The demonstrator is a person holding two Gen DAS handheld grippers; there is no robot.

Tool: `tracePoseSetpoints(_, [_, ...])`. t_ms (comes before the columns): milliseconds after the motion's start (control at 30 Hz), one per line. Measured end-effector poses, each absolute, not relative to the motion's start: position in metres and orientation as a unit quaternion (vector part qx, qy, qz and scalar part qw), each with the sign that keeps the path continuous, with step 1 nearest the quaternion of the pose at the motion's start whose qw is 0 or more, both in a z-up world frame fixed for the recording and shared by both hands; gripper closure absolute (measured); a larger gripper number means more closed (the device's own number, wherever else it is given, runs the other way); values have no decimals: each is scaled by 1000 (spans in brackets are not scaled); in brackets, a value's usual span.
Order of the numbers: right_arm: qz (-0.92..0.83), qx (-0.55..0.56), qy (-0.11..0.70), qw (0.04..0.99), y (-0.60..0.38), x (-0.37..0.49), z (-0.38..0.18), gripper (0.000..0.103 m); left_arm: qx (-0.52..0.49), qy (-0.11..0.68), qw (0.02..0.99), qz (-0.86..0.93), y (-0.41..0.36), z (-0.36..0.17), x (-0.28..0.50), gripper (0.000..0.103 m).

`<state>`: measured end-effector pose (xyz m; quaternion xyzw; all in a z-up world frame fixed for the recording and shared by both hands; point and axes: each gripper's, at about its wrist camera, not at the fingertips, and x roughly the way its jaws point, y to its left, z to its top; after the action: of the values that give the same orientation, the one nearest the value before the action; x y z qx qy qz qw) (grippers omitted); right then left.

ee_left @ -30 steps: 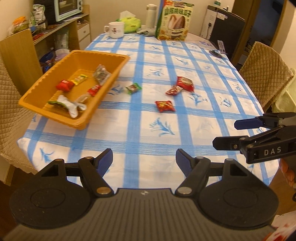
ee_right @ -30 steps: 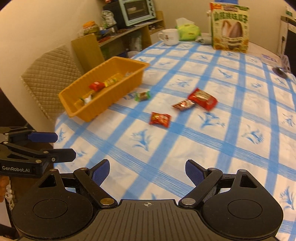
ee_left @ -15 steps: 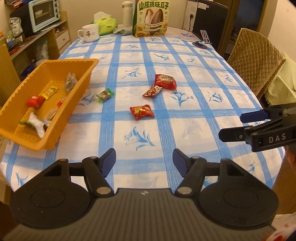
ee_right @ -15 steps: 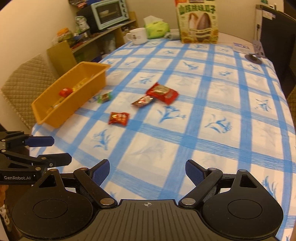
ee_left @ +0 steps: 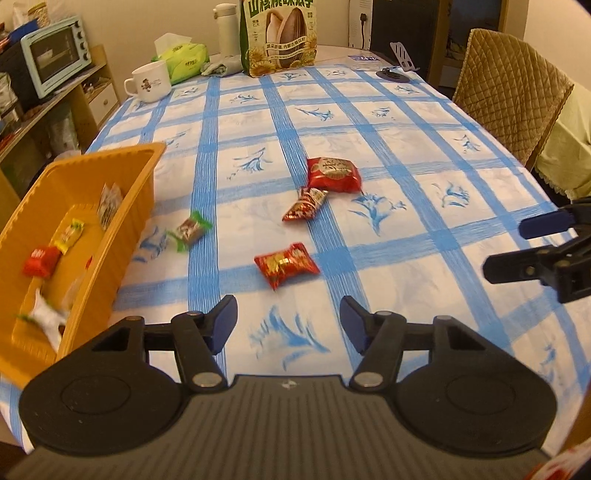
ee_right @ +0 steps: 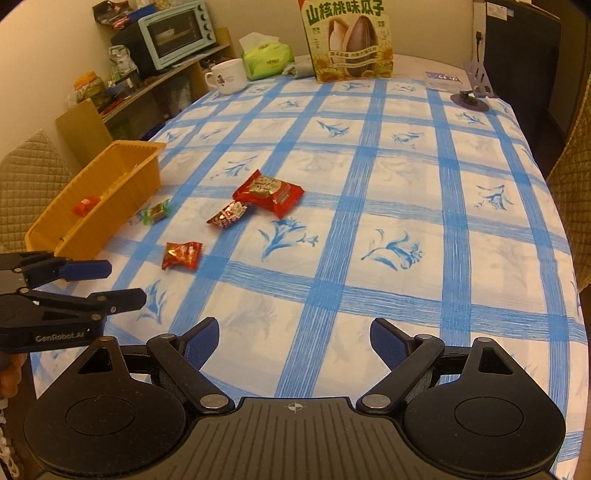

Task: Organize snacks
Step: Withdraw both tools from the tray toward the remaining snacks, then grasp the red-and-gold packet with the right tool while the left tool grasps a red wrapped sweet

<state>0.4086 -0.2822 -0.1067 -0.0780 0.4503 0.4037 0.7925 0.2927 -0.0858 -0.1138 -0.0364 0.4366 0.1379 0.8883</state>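
Note:
An orange basket (ee_left: 122,221) (ee_right: 110,206) sits at the table's left edge and holds several small snacks. Loose on the blue-checked cloth lie a small red packet (ee_left: 286,264) (ee_right: 182,254), a red-silver packet (ee_left: 306,204) (ee_right: 227,215), a larger red packet (ee_left: 333,174) (ee_right: 269,192) and a green-ended candy (ee_left: 189,230) (ee_right: 157,211). My left gripper (ee_left: 288,323) (ee_right: 123,282) is open and empty, just short of the small red packet. My right gripper (ee_right: 293,343) (ee_left: 506,247) is open and empty, over the near cloth to the right.
At the far end stand a big sunflower-seed bag (ee_left: 279,35), a white mug (ee_left: 147,81), a tissue pack (ee_left: 181,59) and a thermos (ee_left: 227,24). A phone stand (ee_right: 474,90) sits far right. Quilted chairs (ee_left: 509,85) flank the table; a shelf with a toaster oven (ee_right: 173,33) is left.
Both grippers have moved forward over the table and turned right; the loose snacks now sit closer and more central. Both stay open and empty.

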Motion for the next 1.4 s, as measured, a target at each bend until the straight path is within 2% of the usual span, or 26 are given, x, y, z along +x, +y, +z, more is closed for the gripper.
tracePoseSetpoints(400, [384,-73,464,795,-278,423,-113,15,12,458,879,131,-68,-139,334,47])
tracePoseSetpoints(700, [370,-68,472,797,-277,432,-117,15,7,465,877,120,-59,-145,351,58])
tracePoseSetpoints(800, [367,-67,473,798,-277,434,-118,15,1,467,877,112,-58,-146,353,65])
tracePoseSetpoints(967, [367,-67,473,798,-275,437,-119,15,-12,470,877,101,-59,-147,352,83])
tracePoseSetpoints(1233, [389,-77,462,794,-265,439,-119,15,-37,462,878,118,-52,-142,341,84])
tracePoseSetpoints(1400, [425,-96,422,795,-252,444,-118,15,-65,453,876,154,-42,-137,325,84])
